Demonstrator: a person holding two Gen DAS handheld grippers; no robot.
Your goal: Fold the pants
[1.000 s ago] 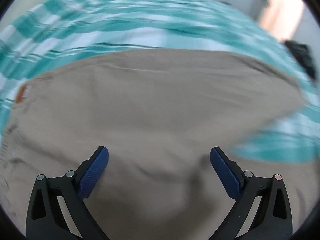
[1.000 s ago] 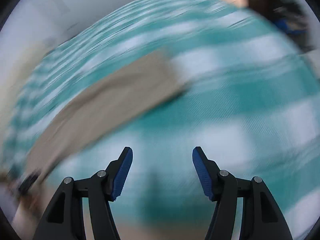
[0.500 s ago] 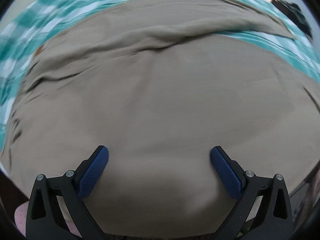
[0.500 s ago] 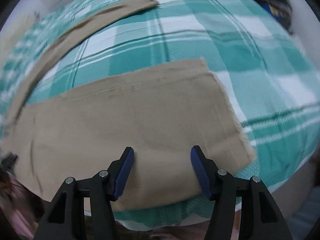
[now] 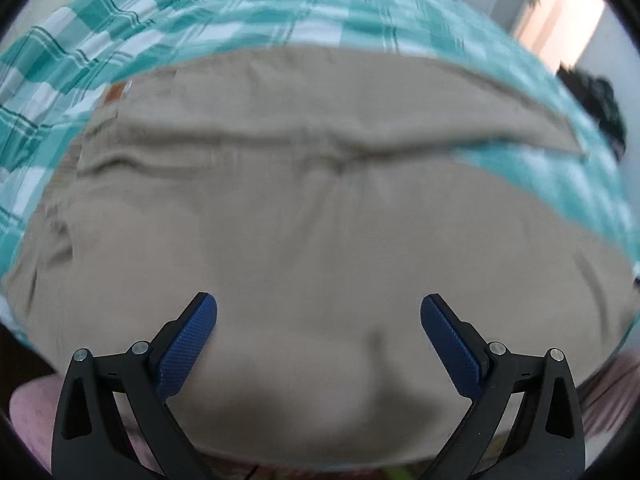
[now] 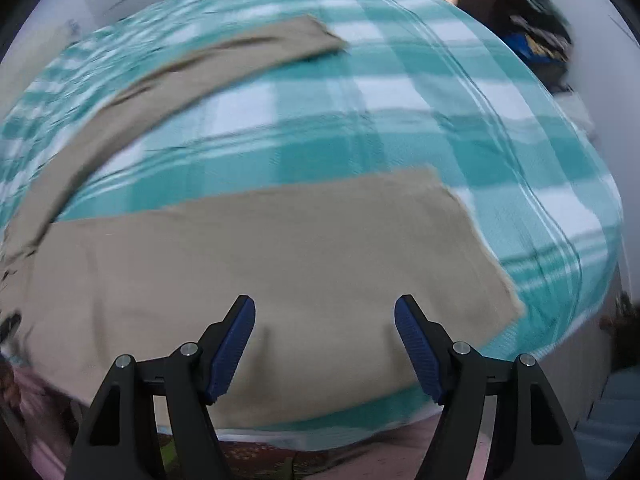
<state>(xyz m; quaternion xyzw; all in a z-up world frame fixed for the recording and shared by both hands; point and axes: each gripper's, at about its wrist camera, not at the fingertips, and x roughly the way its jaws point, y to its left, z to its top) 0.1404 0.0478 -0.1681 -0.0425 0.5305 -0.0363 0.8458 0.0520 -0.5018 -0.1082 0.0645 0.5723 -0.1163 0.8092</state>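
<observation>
Khaki pants [image 5: 304, 216] lie spread flat on a bed with a teal and white checked sheet [image 5: 168, 12]. The left wrist view shows the upper part with an orange label [image 5: 116, 92] at the far left. My left gripper [image 5: 318, 328] is open and empty just above the near cloth. In the right wrist view the near pant leg [image 6: 280, 256] ends in a hem at the right, and the far leg [image 6: 224, 56] runs off diagonally. My right gripper [image 6: 324, 328] is open and empty above the near leg.
The bed's near edge [image 6: 360, 420] runs just under both grippers. Dark clutter [image 6: 528, 36] stands beyond the bed's far right corner. A pale wall lies behind the bed. The checked sheet [image 6: 460, 128] shows between the two legs and to the right.
Both views have drawn back slightly from the pants, so more checked sheet shows beyond them. Both grippers stay open and empty. The pants lie as before.
</observation>
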